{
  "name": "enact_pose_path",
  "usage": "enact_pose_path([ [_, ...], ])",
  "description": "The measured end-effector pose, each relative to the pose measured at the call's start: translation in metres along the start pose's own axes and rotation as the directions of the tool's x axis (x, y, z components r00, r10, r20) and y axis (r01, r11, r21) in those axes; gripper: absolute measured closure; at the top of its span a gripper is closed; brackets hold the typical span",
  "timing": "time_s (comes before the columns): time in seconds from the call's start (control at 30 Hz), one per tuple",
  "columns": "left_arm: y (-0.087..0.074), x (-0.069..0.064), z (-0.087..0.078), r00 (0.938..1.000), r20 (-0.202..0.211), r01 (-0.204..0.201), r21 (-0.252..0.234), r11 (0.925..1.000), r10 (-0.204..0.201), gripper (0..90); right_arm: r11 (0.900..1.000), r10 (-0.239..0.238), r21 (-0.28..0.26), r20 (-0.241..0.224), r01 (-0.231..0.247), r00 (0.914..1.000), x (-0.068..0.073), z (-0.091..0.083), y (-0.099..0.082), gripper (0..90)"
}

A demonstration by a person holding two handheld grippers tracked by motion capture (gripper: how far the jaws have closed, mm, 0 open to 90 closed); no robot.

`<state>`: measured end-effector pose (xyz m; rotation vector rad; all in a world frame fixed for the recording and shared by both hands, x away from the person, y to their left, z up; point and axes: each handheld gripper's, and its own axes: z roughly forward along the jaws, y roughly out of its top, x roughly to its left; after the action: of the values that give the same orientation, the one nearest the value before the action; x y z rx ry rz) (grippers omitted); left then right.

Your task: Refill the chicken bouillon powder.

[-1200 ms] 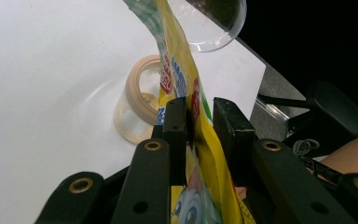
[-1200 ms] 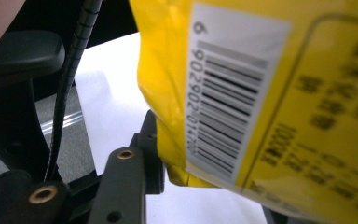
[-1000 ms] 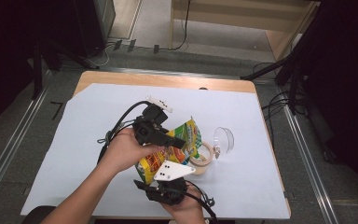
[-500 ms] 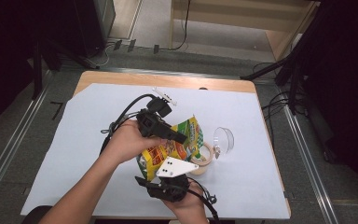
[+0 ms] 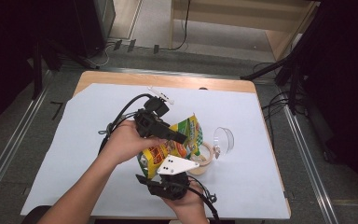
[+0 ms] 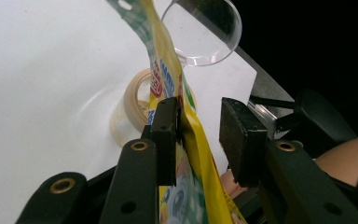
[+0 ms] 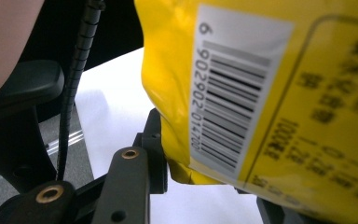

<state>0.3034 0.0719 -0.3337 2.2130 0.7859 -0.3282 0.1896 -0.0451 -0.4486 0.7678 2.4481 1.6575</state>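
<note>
A yellow and green snack bag (image 5: 192, 130) stands tilted between my two grippers above the white sheet. My left gripper (image 5: 179, 138) reaches in from the left at the bag's upper part. In the left gripper view the bag (image 6: 168, 79) runs between the jaws of the left gripper (image 6: 198, 112). Its left pad (image 6: 165, 135) touches the foil and its right pad (image 6: 240, 135) stands off it; these jaws have just been opening. My right gripper (image 7: 209, 177) is shut on the bag's lower corner, beside the barcode (image 7: 228, 107). From above, the right gripper (image 5: 165, 163) sits under its pale plate.
A roll of masking tape (image 5: 205, 156) lies flat just right of the bag, with a clear plastic cup (image 5: 223, 139) on its side beyond it. A white sheet (image 5: 74, 140) covers most of the wooden table. Cables and stands lie on the floor around it.
The left hand has shifted slightly over the bag. The bag, the tape roll, the cup and the right gripper stay where they were.
</note>
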Motion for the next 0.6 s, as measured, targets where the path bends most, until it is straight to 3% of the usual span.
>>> enact_pose_path([
  [0.17, -0.0032, 0.0028, -0.0011, 0.9996, -0.029, 0.002, -0.002, 1.0000, -0.002, 72.9, 0.9995, 0.032, 0.000, -0.006, -0.032, 0.9995, -0.0026, -0.0007, -0.0003, 65.1],
  [0.3, -0.0039, 0.0033, -0.0005, 0.9994, -0.034, -0.011, 0.002, 0.9999, 0.011, 76.1, 0.9998, 0.017, -0.003, -0.007, -0.017, 0.9998, -0.0012, -0.0007, 0.0001, 64.7],
  [0.5, -0.0038, -0.0032, 0.0021, 0.9972, -0.048, -0.057, 0.003, 0.9984, 0.057, 79.8, 0.9995, 0.031, 0.002, -0.019, -0.031, 0.9993, -0.0007, -0.0002, -0.0005, 66.1],
  [0.6, -0.0037, -0.0031, 0.0021, 0.9974, -0.043, -0.058, -0.004, 0.9983, 0.057, 78.9, 0.9993, 0.038, -0.004, -0.025, -0.038, 0.9990, -0.0007, -0.0005, -0.0001, 66.2],
])
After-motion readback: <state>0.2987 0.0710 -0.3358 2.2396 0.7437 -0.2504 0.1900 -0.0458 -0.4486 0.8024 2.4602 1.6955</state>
